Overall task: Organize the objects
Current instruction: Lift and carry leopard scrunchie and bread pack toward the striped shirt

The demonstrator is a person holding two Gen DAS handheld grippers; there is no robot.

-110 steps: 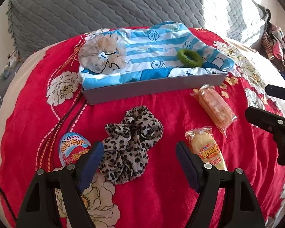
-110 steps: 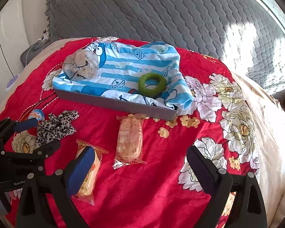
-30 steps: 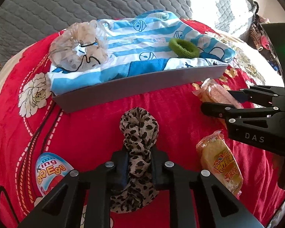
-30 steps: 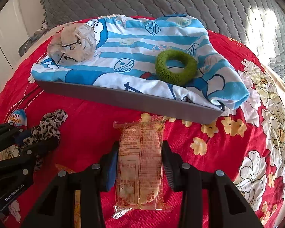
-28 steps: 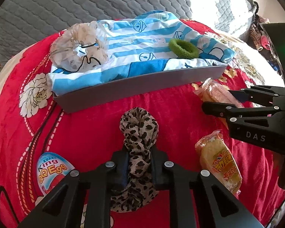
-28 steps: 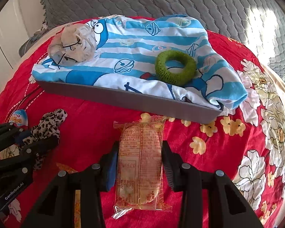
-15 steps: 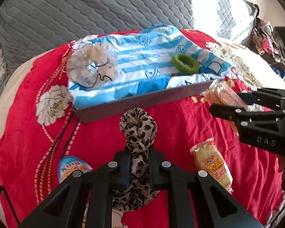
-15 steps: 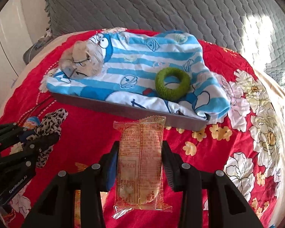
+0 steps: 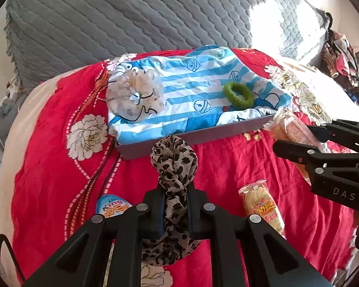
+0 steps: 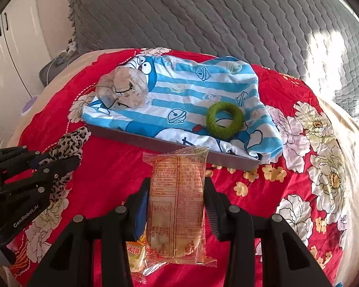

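Left gripper (image 9: 175, 211) pinches tight on the leopard-print fabric scrunchie (image 9: 173, 165); right gripper (image 10: 176, 205) clamps the clear-wrapped orange snack cake (image 10: 177, 205). Ahead of both: shallow grey tray (image 10: 155, 143) lined with blue-striped cartoon cloth (image 10: 186, 91), already holding a sheer beige scrunchie (image 10: 123, 88) and green knitted ring (image 10: 225, 117). Left on the red floral bedspread (image 9: 227, 167), below the left gripper: yellow wrapped cake (image 9: 263, 205), blue chocolate egg (image 9: 112, 206). Roughly half sorted, I judge.

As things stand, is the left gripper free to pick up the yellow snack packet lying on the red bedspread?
Probably not yet. The left gripper is shut on the leopard-print scrunchie, so its jaws are occupied. The yellow snack packet lies uncovered on the red bedspread just to its right, with nothing in the way.
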